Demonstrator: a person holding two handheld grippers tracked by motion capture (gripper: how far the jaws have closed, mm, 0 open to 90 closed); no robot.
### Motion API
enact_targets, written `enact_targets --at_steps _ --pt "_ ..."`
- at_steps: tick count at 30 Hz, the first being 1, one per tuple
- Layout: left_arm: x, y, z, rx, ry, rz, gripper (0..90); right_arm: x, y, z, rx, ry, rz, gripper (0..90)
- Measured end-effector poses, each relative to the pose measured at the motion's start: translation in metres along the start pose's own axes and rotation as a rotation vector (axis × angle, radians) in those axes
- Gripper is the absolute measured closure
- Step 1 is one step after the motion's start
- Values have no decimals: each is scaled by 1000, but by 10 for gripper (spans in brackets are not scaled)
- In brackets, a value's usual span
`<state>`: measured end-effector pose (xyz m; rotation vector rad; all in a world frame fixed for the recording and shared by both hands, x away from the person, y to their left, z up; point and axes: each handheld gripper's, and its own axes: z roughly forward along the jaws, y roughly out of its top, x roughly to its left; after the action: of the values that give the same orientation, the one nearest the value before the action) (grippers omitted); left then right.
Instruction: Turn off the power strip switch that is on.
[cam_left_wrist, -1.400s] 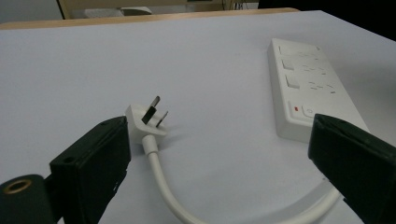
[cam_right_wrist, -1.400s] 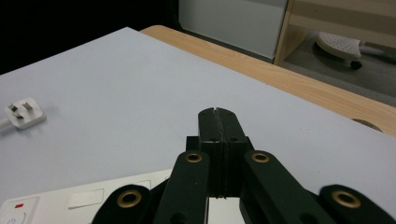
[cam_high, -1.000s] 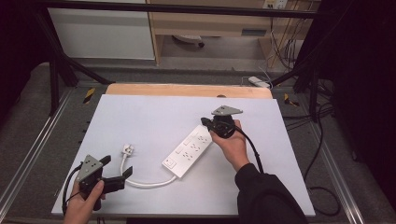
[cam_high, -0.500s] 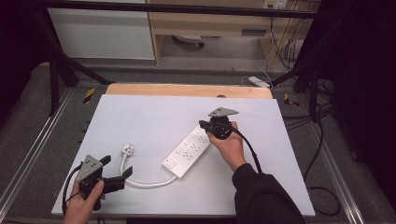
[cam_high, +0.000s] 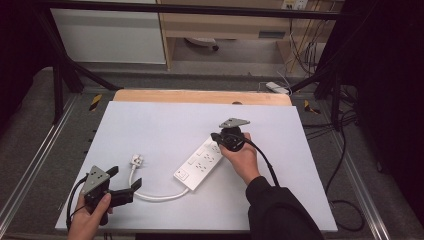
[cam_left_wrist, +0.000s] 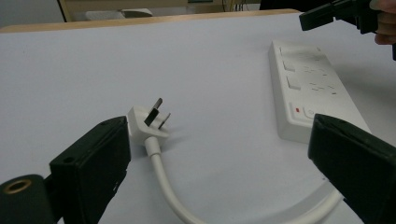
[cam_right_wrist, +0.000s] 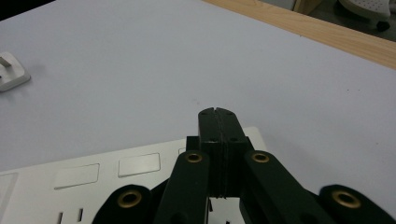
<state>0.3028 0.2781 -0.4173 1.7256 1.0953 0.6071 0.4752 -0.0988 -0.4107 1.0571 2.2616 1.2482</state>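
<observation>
My left gripper (cam_high: 129, 186) hung low at the near-left of the worktop (cam_high: 150, 125), fingers spread either side of the white plug (cam_left_wrist: 145, 122) lying prongs-up, none touching it. If I closed off-centre, I judged the plug could skid on its stiff cord (cam_high: 155, 196). To the right, my right gripper (cam_high: 216, 136), fingers pressed together on nothing, hovered over the power strip (cam_high: 200, 164); a careless push might have shoved it and dragged the plug away.

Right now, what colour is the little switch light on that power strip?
Red, on the white power strip; clearest in the left gripper view.

A lab-like recording space is showing here: a white-topped wooden table (cam_high: 150, 130) is sitting between black metal frame struts (cam_high: 65, 75), with loose cables (cam_high: 345, 200) trailing over grey carpet (cam_high: 30, 135).
</observation>
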Motion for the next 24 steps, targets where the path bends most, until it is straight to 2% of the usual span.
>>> enact_targets --at_steps 24 --pt "1 0 0 -2 1 1 59 -1 -6 16 17 -13 -6 900"
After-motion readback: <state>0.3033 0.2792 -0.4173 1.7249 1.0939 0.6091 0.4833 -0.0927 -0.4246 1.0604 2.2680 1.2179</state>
